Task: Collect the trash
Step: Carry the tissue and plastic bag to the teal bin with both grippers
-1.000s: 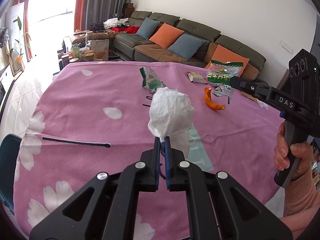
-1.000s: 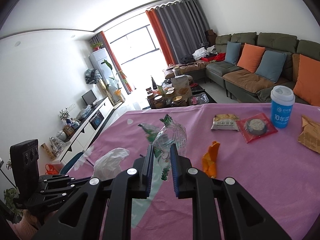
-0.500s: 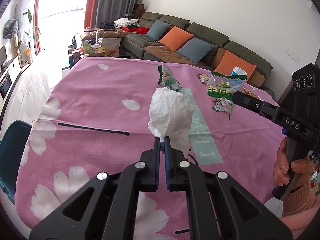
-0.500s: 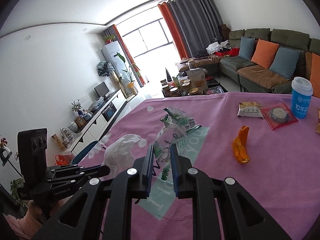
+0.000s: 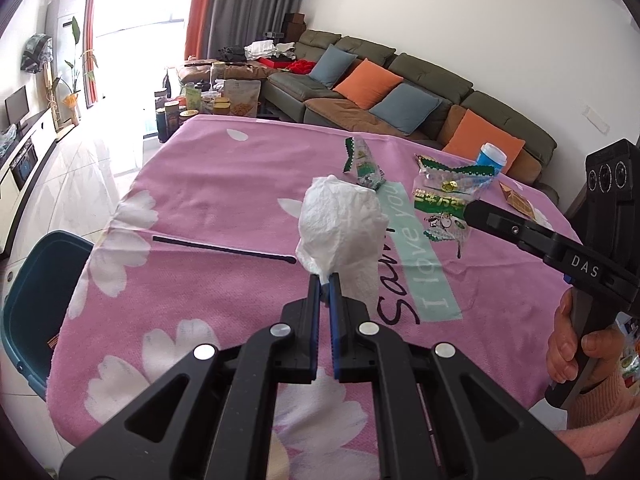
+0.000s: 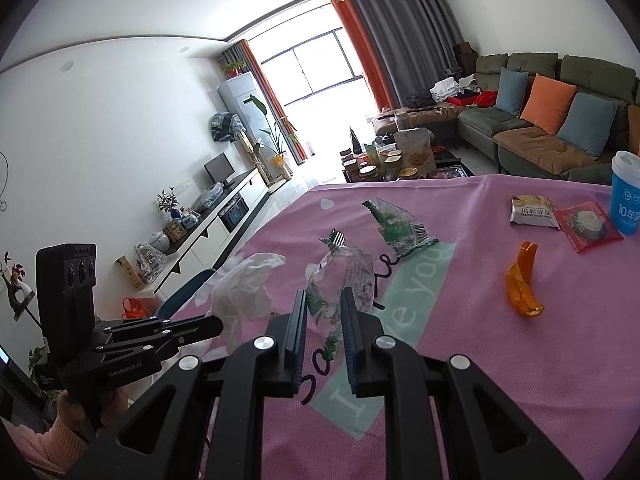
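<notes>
Through the left wrist camera we are seeing one crumpled white tissue, and we are holding it with the left gripper, whose jaws are pinching together on its lower tail so that the wad is standing upward, its long axis rising away from the fingertips above the pink tablecloth. On that cloth we are counting one torn green-and-white wrapper lying flat, its length running away toward the sofa, and one blue cup at the far edge. One clear snack bag is hanging from the right gripper at the right, and one blue bin is standing below the table's left edge. Through the right wrist camera we are looking along the right gripper, whose jaws are standing narrowly apart and clamping the lower end of the same clear snack bag, which is pointing up and away. Here we are counting one orange peel, curled and standing on edge, two small flat packets side by side near the cup, and the tissue to the left, lifted off the cloth by the left gripper.
</notes>
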The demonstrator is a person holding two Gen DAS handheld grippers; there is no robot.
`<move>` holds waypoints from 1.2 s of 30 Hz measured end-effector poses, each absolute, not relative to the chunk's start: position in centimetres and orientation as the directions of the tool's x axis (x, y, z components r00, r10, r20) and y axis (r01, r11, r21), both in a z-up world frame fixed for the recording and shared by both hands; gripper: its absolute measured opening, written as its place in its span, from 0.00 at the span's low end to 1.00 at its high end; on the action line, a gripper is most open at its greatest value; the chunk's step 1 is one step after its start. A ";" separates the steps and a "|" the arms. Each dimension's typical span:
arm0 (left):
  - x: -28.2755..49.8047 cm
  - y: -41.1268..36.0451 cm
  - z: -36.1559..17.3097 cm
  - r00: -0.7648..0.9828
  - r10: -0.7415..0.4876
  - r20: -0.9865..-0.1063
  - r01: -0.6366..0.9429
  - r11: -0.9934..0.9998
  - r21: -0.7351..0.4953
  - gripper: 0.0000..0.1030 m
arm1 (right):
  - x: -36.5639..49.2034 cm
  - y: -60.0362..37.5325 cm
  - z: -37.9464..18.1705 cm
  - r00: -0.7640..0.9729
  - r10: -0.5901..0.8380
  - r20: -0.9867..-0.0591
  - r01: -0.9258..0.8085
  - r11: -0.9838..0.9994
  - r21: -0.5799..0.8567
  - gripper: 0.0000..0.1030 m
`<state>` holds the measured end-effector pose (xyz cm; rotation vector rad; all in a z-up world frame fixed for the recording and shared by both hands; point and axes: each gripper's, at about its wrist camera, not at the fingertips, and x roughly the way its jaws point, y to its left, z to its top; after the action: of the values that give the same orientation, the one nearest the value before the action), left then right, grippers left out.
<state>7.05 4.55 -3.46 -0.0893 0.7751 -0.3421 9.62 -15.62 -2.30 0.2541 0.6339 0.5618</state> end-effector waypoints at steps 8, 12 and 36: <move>6.6 5.4 -3.2 0.672 -0.322 -0.667 0.251 0.946 -0.204 0.05 | 9.4 -14.1 -2.4 0.643 0.590 -0.488 -0.442 0.806 0.393 0.15; 6.5 5.7 -3.1 0.676 -0.313 -0.667 0.240 0.949 -0.202 0.05 | 9.5 -13.4 -2.5 0.634 0.600 -0.488 -0.454 0.800 0.393 0.15; 5.5 8.4 -2.4 0.708 -0.256 -0.658 0.172 0.966 -0.191 0.05 | 10.5 -10.9 -2.5 0.588 0.650 -0.482 -0.510 0.760 0.403 0.15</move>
<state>5.48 8.42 -2.37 -0.1186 0.7467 -0.2386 10.48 -10.90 -2.49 0.2315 0.6532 0.6830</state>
